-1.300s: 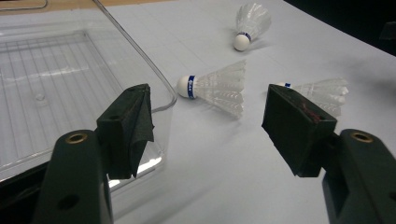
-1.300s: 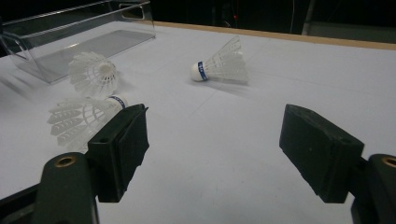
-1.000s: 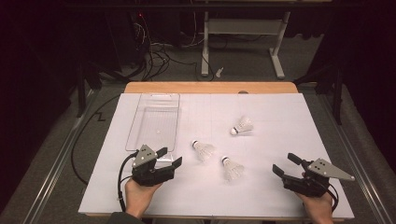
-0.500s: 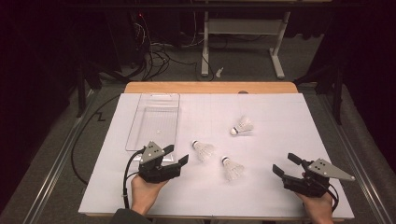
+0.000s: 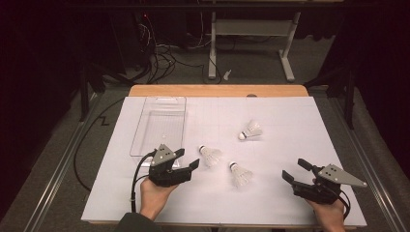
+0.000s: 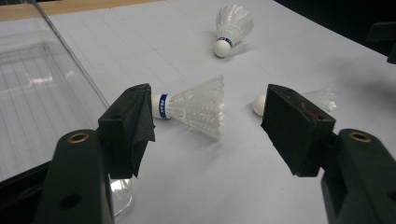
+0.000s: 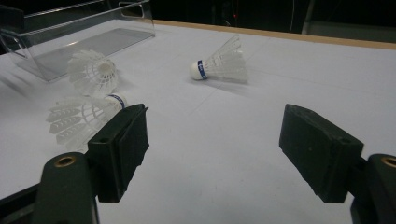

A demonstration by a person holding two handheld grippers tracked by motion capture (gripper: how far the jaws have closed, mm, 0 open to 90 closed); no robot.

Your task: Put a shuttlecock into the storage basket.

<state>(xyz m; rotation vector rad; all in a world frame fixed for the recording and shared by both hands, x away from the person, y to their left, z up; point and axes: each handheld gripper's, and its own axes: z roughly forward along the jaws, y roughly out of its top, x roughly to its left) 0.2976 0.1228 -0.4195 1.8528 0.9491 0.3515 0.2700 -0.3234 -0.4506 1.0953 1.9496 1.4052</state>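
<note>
Three white feather shuttlecocks lie on the white table sheet. The left shuttlecock point(image 5: 209, 154) point(image 6: 196, 107) rests just ahead of my open left gripper point(image 5: 189, 158) point(image 6: 212, 114), framed between its jaws but untouched. The middle shuttlecock point(image 5: 239, 173) point(image 6: 317, 98) point(image 7: 79, 116) lies to its right, partly hidden behind a jaw in each gripper view. Further back sits the far shuttlecock point(image 5: 251, 130) point(image 6: 231, 25) point(image 7: 219, 63). My right gripper point(image 5: 293, 168) point(image 7: 219, 140) stands open and empty near the front right, pointing left toward the shuttlecocks.
An empty clear plastic tray point(image 5: 159, 126) point(image 6: 42, 93) point(image 7: 93, 42) stands at the back left, its near end beside my left gripper. A black cable point(image 5: 135, 179) trails from the left gripper. The table's wooden far edge point(image 5: 217, 90) borders the sheet.
My left gripper has moved forward and to the right, closing in on the left shuttlecock. The right gripper and all the shuttlecocks have stayed put.
</note>
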